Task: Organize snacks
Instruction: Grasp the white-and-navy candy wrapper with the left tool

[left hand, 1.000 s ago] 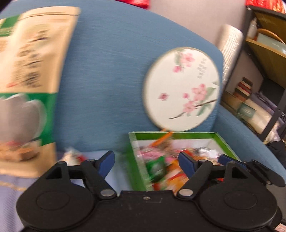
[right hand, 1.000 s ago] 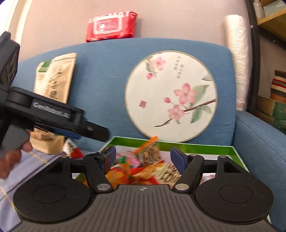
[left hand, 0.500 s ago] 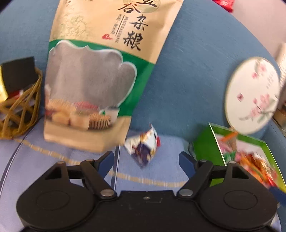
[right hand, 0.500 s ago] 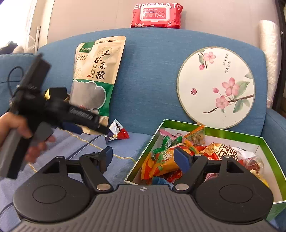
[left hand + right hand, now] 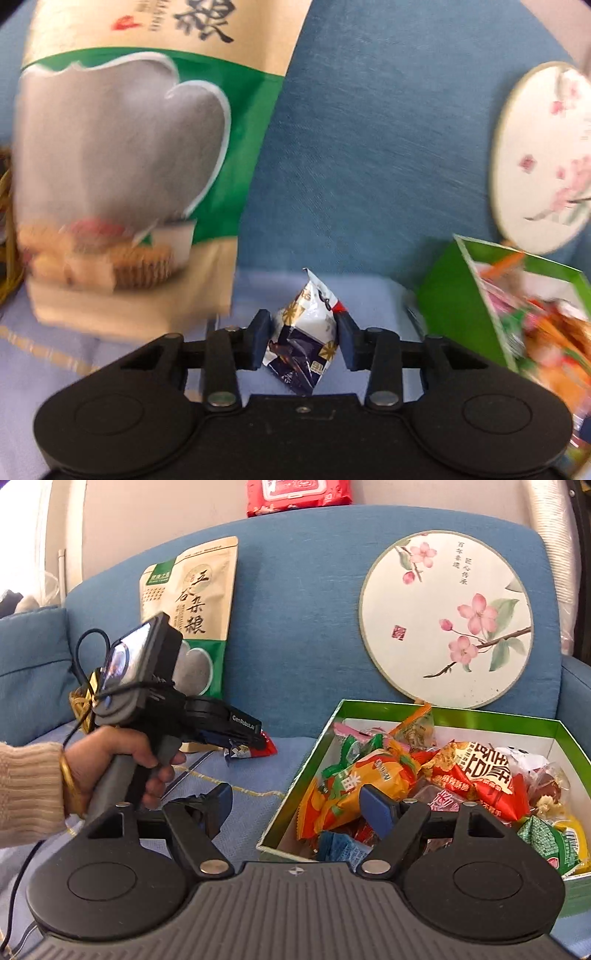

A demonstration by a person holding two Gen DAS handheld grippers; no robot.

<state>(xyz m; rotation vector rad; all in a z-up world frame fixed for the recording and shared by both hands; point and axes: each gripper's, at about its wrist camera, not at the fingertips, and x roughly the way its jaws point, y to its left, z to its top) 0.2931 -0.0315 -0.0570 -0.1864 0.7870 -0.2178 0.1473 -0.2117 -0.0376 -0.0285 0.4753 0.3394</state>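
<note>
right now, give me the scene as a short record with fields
setting: blue sofa
left gripper: closed around small snack packet, fingers at its sides
right gripper: open, empty, over near edge of green box
green box contents: many wrapped snacks
grain bag: upright against backrest
round fan: leaning behind box
red wipes pack: on top of the backrest

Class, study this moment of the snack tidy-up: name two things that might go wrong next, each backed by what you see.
1. The left tongs pinch only the crinkly edges of the small packet; it may slip when lifted.
2. The green box is already heaped with snacks; another packet may slide off.
</note>
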